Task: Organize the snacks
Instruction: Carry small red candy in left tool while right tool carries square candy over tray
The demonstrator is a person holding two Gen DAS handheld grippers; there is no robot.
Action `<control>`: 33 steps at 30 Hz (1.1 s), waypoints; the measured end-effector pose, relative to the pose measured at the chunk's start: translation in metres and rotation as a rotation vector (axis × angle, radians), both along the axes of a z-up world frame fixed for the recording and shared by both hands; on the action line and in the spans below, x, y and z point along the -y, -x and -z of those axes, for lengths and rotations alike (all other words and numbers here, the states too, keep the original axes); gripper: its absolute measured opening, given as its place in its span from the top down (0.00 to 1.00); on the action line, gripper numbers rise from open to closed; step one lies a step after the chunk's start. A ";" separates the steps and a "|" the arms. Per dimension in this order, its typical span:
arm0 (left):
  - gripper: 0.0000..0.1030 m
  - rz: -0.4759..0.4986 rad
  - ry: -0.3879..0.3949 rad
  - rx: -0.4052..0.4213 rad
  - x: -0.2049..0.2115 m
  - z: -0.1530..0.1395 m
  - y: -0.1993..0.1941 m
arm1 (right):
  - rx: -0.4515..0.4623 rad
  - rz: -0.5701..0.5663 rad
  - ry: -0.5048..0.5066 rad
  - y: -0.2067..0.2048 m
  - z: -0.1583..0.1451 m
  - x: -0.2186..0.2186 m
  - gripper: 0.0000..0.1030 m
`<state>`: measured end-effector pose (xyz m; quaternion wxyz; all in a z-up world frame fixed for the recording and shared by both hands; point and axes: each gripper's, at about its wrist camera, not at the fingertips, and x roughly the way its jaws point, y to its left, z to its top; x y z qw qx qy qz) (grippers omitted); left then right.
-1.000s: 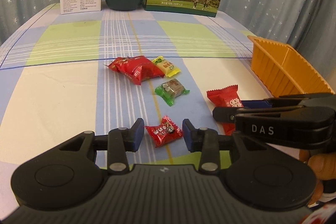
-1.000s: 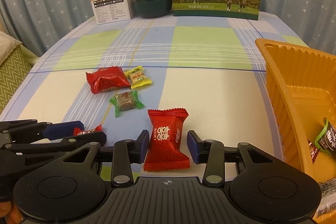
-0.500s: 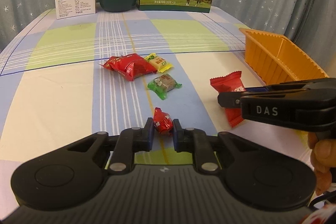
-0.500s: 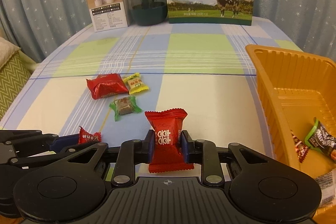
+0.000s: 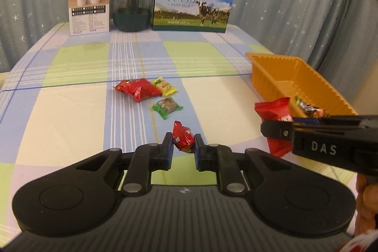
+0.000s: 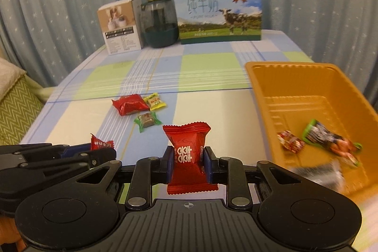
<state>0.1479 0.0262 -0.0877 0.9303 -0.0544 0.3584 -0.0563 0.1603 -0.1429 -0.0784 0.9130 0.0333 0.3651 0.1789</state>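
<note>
My left gripper [image 5: 182, 145] is shut on a small red candy [image 5: 182, 137] and holds it above the table. My right gripper [image 6: 187, 157] is shut on a larger red snack packet [image 6: 187, 152], lifted off the table; the packet also shows in the left wrist view [image 5: 275, 115]. An orange tray [image 6: 264, 91] at the right holds several wrapped snacks [image 6: 328, 141]. On the cloth lie a red packet [image 5: 138, 89], a yellow candy [image 5: 164, 86] and a green candy [image 5: 167, 106].
At the table's back stand a white product box [image 5: 89, 5], a dark glass jar [image 5: 132, 7] and a milk carton box [image 5: 192, 7]. Starred curtains hang behind. A green cushion [image 6: 16, 110] lies beyond the left table edge.
Both grippers closed on their snacks, then lifted them off the table. The views rose and the tray's inside came into sight.
</note>
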 end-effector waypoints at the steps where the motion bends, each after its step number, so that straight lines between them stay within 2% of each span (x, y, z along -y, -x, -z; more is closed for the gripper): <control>1: 0.85 -0.001 0.002 0.003 0.002 -0.004 0.005 | 0.000 0.008 -0.003 0.005 -0.004 0.003 0.75; 17: 0.85 0.018 0.020 0.010 0.043 -0.047 0.063 | 0.016 0.084 -0.028 0.069 -0.046 0.048 0.75; 33: 0.85 0.102 0.040 0.024 0.088 -0.068 0.065 | 0.037 0.198 -0.029 0.087 -0.066 0.108 0.75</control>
